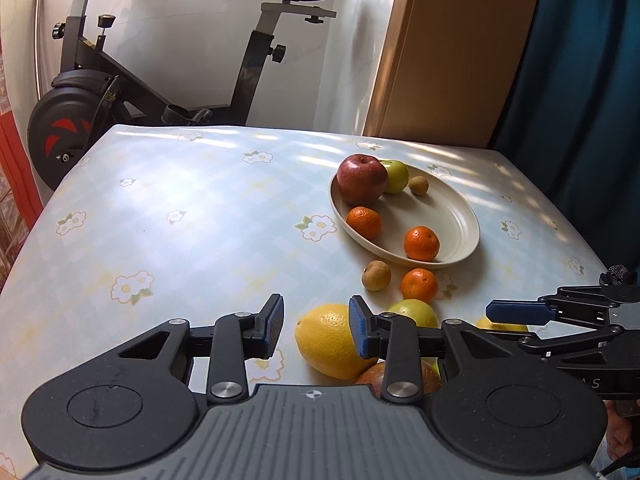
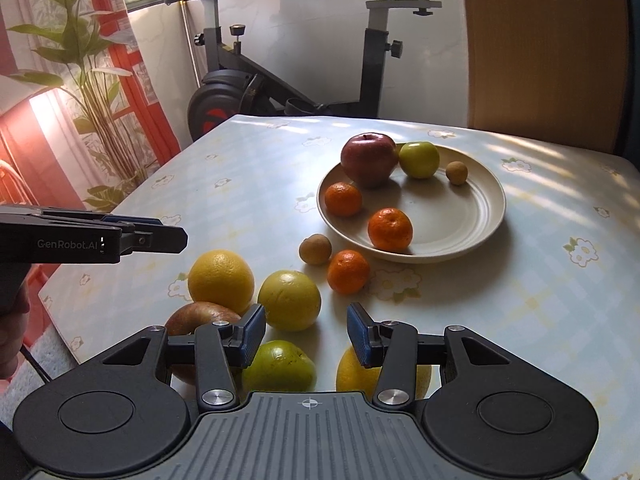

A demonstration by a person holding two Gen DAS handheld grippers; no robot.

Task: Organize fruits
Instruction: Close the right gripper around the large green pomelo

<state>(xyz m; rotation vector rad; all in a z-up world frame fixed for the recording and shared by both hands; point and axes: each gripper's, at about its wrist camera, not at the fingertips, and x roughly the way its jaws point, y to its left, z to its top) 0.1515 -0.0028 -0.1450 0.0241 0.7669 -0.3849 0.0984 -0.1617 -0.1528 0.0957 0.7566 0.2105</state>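
Observation:
A cream plate (image 2: 472, 216) (image 1: 460, 216) holds a red apple (image 2: 369, 159), a green apple (image 2: 419, 159), a small brown fruit (image 2: 456, 173) and two tangerines (image 2: 343, 199) (image 2: 390, 229). On the cloth in front lie a brown fruit (image 2: 315, 249), a tangerine (image 2: 348, 271), a yellow orange (image 2: 221, 281), a yellow-green fruit (image 2: 289, 294), a red apple (image 2: 200, 320), a green apple (image 2: 276, 368) and another yellow fruit (image 2: 352, 372). My left gripper (image 1: 316, 330) is open and empty beside the yellow orange (image 1: 326, 340). My right gripper (image 2: 306, 334) is open and empty above the near fruits.
The table has a floral cloth (image 2: 540, 280). An exercise bike (image 2: 248, 80) stands behind it, a plant (image 2: 92, 92) at the left, a wooden panel (image 2: 540, 40) at the back right.

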